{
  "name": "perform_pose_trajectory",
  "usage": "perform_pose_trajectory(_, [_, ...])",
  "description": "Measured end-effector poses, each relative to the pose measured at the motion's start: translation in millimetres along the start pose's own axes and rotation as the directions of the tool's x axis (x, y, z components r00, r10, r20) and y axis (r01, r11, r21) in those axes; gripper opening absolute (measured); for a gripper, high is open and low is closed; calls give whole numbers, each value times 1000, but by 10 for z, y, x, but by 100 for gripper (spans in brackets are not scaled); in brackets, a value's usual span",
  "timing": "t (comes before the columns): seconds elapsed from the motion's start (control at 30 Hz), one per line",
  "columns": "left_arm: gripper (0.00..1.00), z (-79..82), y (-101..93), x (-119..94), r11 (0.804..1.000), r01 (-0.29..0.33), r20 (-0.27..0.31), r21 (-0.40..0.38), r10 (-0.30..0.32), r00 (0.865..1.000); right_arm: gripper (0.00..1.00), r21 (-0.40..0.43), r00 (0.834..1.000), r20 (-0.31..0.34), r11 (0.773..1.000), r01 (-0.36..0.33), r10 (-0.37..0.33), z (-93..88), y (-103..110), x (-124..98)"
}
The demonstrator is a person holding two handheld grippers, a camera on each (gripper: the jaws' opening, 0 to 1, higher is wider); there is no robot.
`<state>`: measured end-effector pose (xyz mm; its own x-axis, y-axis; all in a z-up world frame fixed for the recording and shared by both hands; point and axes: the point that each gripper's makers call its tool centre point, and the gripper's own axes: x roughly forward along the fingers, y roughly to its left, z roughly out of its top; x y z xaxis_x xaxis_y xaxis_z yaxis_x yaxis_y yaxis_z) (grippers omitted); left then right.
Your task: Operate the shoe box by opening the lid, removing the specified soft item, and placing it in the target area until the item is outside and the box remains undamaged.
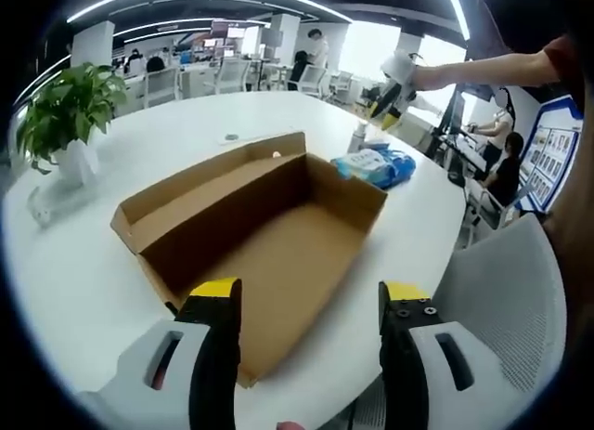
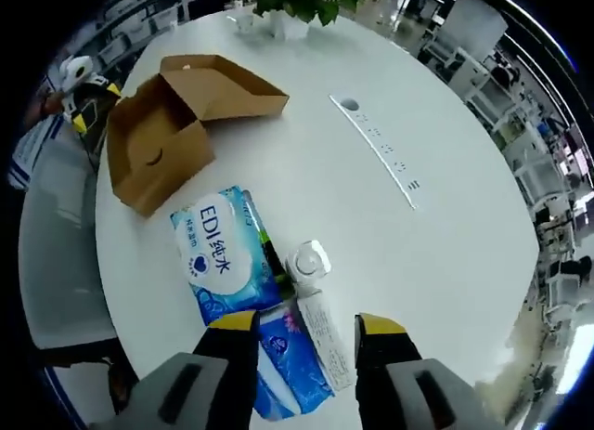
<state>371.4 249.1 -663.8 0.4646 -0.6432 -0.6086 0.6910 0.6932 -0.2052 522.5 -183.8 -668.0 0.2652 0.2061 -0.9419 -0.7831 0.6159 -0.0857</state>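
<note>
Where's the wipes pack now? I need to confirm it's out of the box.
In the right gripper view, the wipes pack lies on the white table just outside the open box.

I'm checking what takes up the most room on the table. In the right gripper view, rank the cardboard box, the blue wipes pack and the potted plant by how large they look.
1. cardboard box
2. blue wipes pack, which lies nearer the camera, so its real size against the box is unsure
3. potted plant, farthest away and cut off by the view's edge, so it only looks smallest
</note>
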Motion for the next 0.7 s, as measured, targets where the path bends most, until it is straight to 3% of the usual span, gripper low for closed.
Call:
perform_pose_trajectory(0.23, [59,-4,58,-102,1000,-24,21,-11,24,999,38,132,996,85,991,-5,-6,-35,104,-82])
perform_pose_trajectory(0.53, [59,-8,205,-214,996,-63,54,-58,66,996,40,315,979,203,948,-47,-18,-70,398,-133])
perform_pose_trajectory(0.7, [59,-22,332,-262,989,-111,70,-100,118,990,45,365,965,259,928,-70,-29,-42,561,-153])
